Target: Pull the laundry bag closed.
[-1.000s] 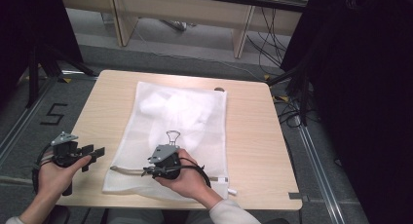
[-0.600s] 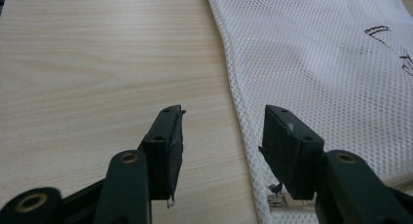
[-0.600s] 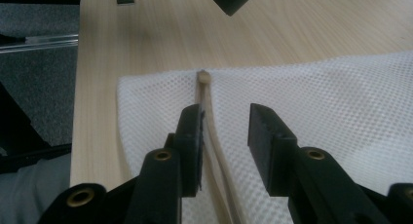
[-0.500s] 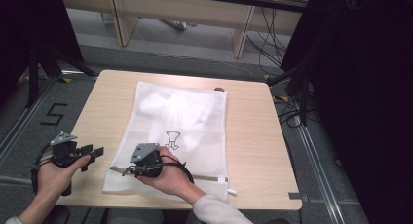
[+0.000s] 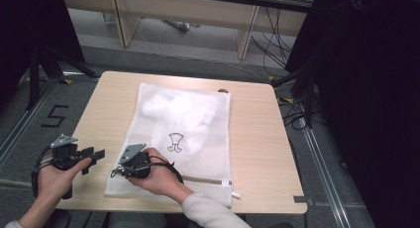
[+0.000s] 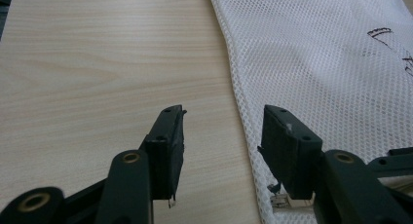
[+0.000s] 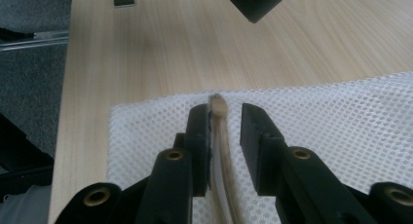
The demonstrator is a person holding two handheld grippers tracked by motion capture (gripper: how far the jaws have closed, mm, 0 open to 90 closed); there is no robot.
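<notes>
A white mesh laundry bag [image 5: 198,114] with white cloth inside and a small black drawing lies flat on the wooden table [image 5: 257,139]. A beige zipper [image 5: 203,180] runs along its near edge. My right gripper [image 5: 115,172] sits at the bag's near left corner. In the right gripper view its jaws stand narrowly apart around the zipper's end [image 7: 218,109], which presses against one jaw, over the mesh bag [image 7: 316,112]. My left gripper [image 5: 99,156] hovers open just left of the bag. In its own view the left gripper [image 6: 224,121] straddles the edge of the mesh bag [image 6: 316,53].
Bare wood lies left of the bag [image 6: 97,63] and to its right. A small white tab [image 5: 236,193] pokes from the bag's near right corner. The table's front edge is close under both hands. Desk legs and cables stand on the floor beyond.
My right gripper has slid left along the zipper, from the middle of the bag's near edge to its left corner. The left gripper has stayed put and open.
</notes>
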